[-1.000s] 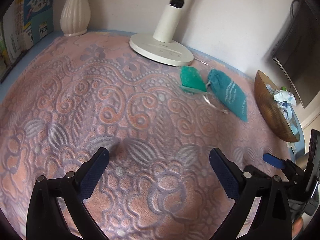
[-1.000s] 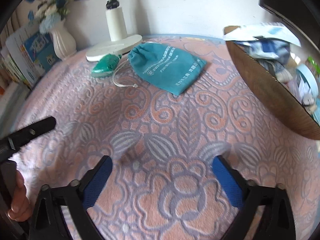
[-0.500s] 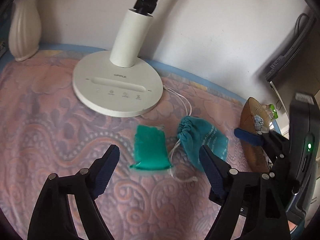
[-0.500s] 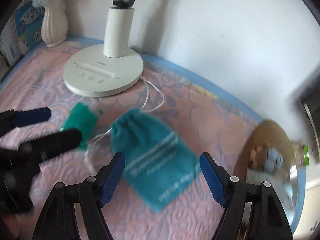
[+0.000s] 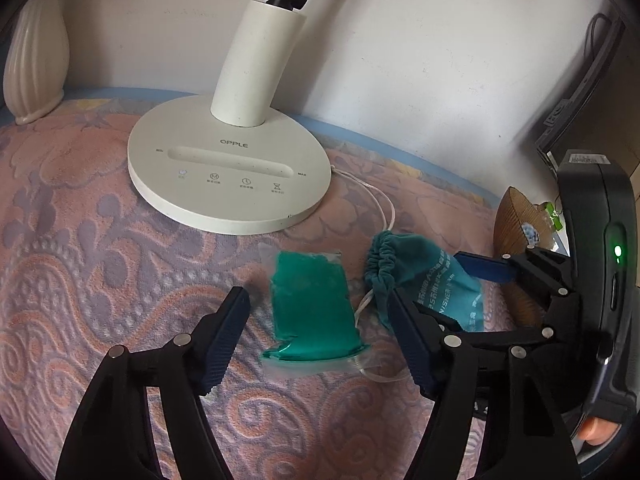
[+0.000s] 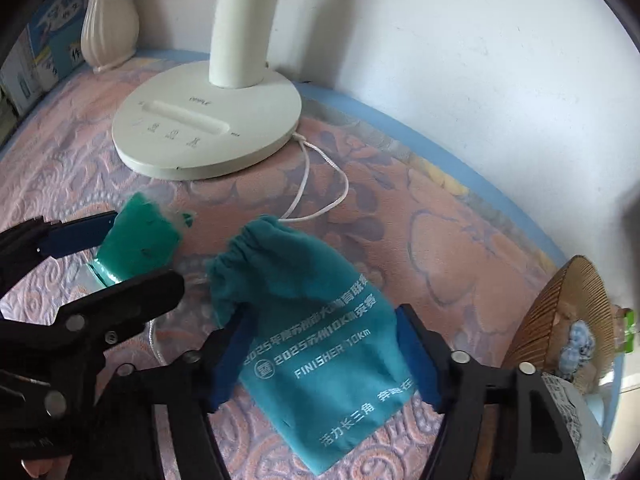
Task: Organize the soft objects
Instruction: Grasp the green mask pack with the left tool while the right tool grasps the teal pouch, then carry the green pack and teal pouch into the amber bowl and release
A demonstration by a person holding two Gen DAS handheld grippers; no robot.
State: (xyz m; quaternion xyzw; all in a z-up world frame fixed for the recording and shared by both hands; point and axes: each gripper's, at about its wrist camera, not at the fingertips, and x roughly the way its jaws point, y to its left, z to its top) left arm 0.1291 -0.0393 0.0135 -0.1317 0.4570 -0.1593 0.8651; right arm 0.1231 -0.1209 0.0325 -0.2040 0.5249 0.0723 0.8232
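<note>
Left gripper (image 5: 318, 314) spread wide around the green packet (image 5: 314, 306) on the patterned cloth (image 5: 80, 280). Beside it, right gripper (image 6: 324, 354) gapes astride the teal drawstring pouch (image 6: 316, 344), contact unclear. Woven basket (image 6: 560, 320) far right.

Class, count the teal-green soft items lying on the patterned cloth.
2: green packet between the left gripper fingers; drawstring pouch between the right gripper fingers.
</note>
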